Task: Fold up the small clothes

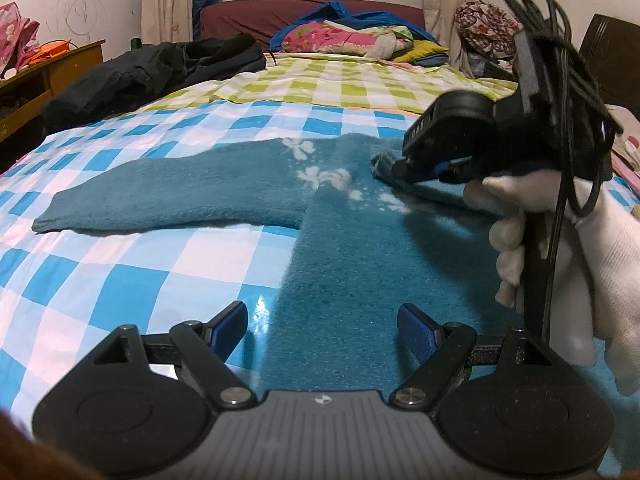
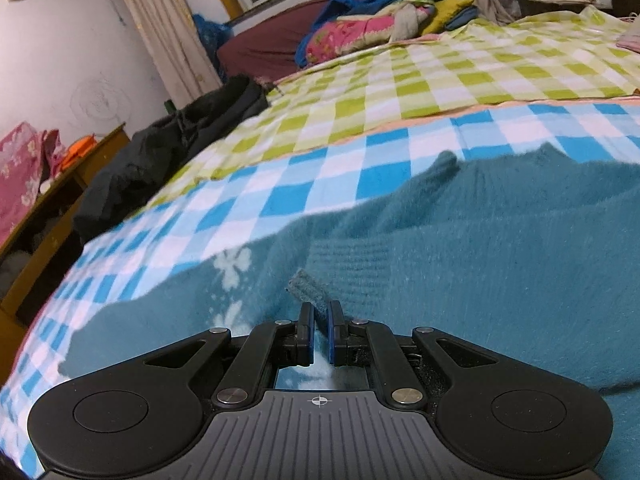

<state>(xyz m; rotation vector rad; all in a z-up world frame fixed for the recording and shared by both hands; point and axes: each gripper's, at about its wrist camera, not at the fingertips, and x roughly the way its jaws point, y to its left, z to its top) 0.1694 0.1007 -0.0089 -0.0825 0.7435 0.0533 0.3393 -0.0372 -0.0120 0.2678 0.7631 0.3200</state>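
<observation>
A fuzzy teal sweater [image 1: 360,248] with white flower marks lies flat on the blue-and-white checked cover [image 1: 100,280], one sleeve [image 1: 160,200] stretched out to the left. My left gripper [image 1: 322,330] hovers open over the sweater's lower body, nothing between its blue pads. My right gripper [image 1: 394,166], held by a white-gloved hand [image 1: 560,240], is shut on a folded-over edge of the sweater near the collar. In the right wrist view the right gripper [image 2: 319,318] pinches a ribbed cuff edge [image 2: 308,286] of the sweater [image 2: 480,260], which sticks up between the pads.
A black jacket [image 1: 160,68] lies at the bed's left edge. Behind it is a green checked sheet [image 1: 340,80] and a pile of colourful bedding [image 1: 352,38] by the headboard. A wooden desk [image 1: 52,72] stands at the left. Pink cloth [image 2: 630,38] sits far right.
</observation>
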